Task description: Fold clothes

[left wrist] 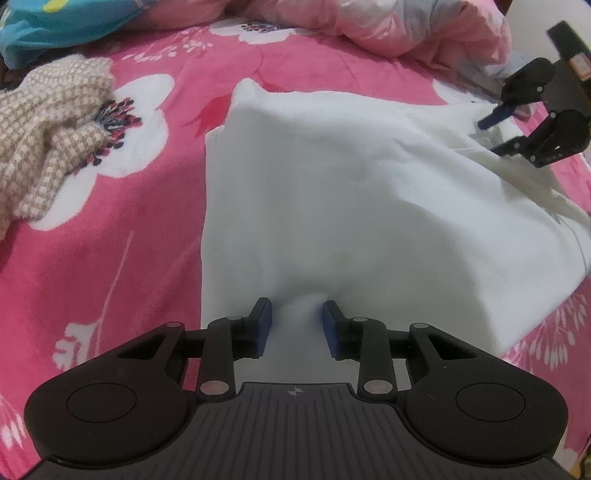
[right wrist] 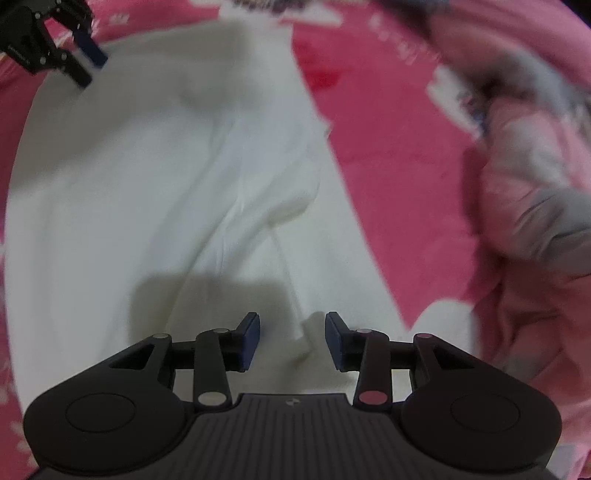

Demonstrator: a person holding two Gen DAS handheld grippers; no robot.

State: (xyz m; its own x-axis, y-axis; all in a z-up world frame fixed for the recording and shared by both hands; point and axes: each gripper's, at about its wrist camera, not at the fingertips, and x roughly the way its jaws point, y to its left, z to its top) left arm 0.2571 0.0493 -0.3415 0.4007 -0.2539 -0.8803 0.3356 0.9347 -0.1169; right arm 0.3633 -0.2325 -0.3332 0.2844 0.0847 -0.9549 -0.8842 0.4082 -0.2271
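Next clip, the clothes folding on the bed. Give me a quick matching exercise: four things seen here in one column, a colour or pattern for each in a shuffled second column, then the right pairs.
Things:
1. garment under both claws
2. bedsheet
3. knitted cloth at the left edge of the left view
4. crumpled garment at the far edge of the bed

Colours or patterns:
A. beige and white check
B. pale pink
C. plain white
D. deep pink with white flowers

Pairs: 1-C, 2-D, 3-A, 4-B
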